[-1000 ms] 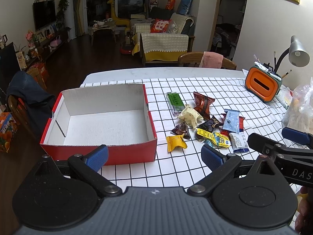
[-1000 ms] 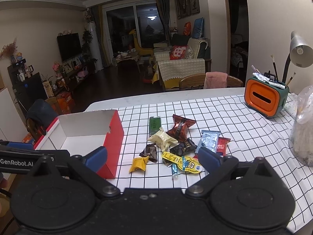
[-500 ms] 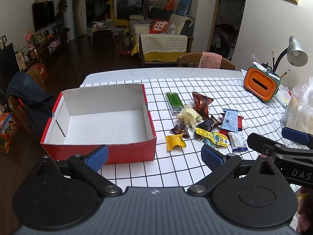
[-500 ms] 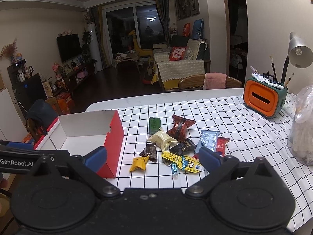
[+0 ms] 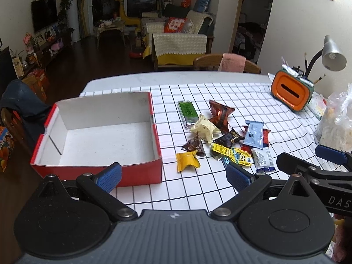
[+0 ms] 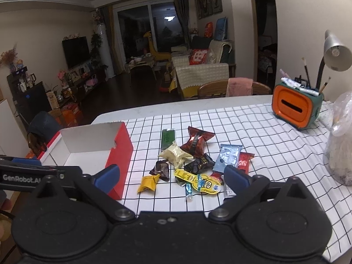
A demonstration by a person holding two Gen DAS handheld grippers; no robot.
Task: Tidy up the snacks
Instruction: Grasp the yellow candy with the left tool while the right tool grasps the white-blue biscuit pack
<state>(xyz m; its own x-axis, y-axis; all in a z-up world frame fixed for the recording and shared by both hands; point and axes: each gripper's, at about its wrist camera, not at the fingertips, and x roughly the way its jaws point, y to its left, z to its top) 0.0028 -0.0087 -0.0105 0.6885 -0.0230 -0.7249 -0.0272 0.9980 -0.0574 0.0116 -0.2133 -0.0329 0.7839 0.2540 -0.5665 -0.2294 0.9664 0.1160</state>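
An open red box (image 5: 140, 175) with a white, empty inside sits at the left of the checked tablecloth; it also shows in the right wrist view (image 6: 120, 154). Several wrapped snacks lie in a loose pile to its right: a yellow packet (image 5: 187, 161) (image 6: 147, 183), a green bar (image 5: 187, 112) (image 6: 167, 139), a dark red bag (image 5: 220, 114) (image 6: 197, 142), a pale blue packet (image 5: 254, 133) (image 6: 227, 158). My left gripper (image 5: 173, 177) is open and empty, near the box's front right corner. My right gripper (image 6: 171, 179) is open and empty, in front of the pile.
An orange and green pen holder (image 5: 290, 93) (image 6: 296, 109) and a desk lamp (image 5: 332, 55) stand at the back right. A clear plastic bag (image 6: 341, 140) sits at the right edge. A chair with a pink cloth (image 5: 231, 62) stands beyond the table.
Both views have shifted only slightly; the snacks and box have not moved and both grippers stay open.
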